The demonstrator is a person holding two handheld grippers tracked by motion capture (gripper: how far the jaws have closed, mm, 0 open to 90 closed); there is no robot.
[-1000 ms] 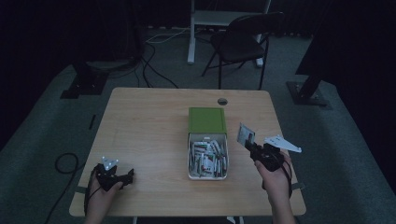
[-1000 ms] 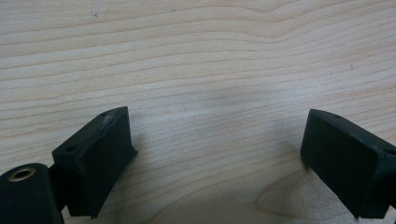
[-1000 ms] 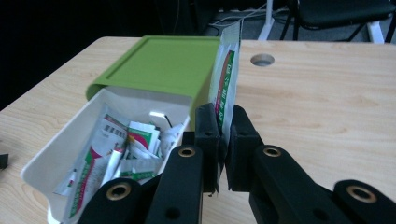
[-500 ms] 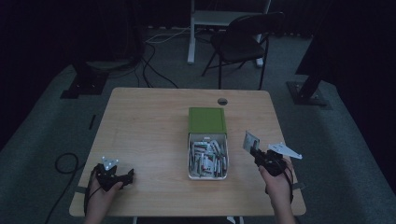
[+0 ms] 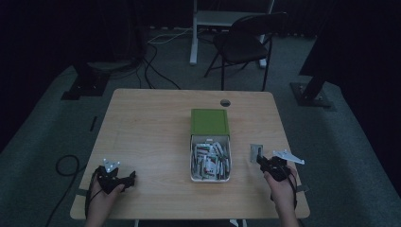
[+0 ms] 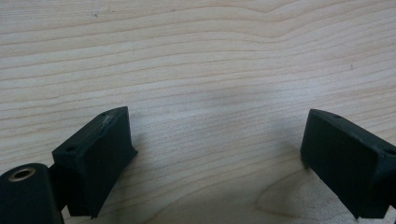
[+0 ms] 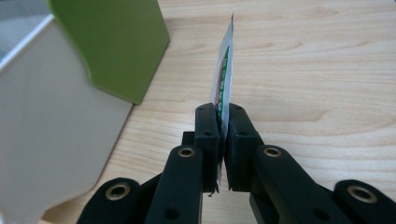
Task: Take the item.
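- Between my right gripper (image 7: 223, 140) jaws: one sachet (image 7: 225, 77), clamped by its lower edge, standing upright edge-on. Jaws fully closed on it.
- From the high view, right gripper (image 5: 261, 161) sits low over the table (image 5: 151, 132), just right of the box (image 5: 210, 178); sachet (image 5: 256, 152) is clear of the box, apart from it.
- Box: white tray full of sachets, green lid (image 5: 210, 122) folded back on the far side. Right gripper view has the tray wall (image 7: 51, 116) and lid (image 7: 112, 42) close on its left.
- Left gripper (image 6: 215, 149): jaws wide apart, nothing between them, bare wood beneath. Parked at the near left corner (image 5: 124, 178), well apart from the box.
- My read: I'm setting this sachet down on the table right of the box.
- Risks:
  - Grip is on a thin edge only; sachet is floppy. If its free end meets the wood first it could buckle or twist in the jaws instead of lying flat.
  - Opening while it's upright: it may tip either way, possibly against the tray wall.
  - Drifting left: jaws or sachet could nudge the tray and shift the box.
  - Foil may cling to one pad on release and lift with it.
- Can't tell from these views whether the sachet's far end touches the table.
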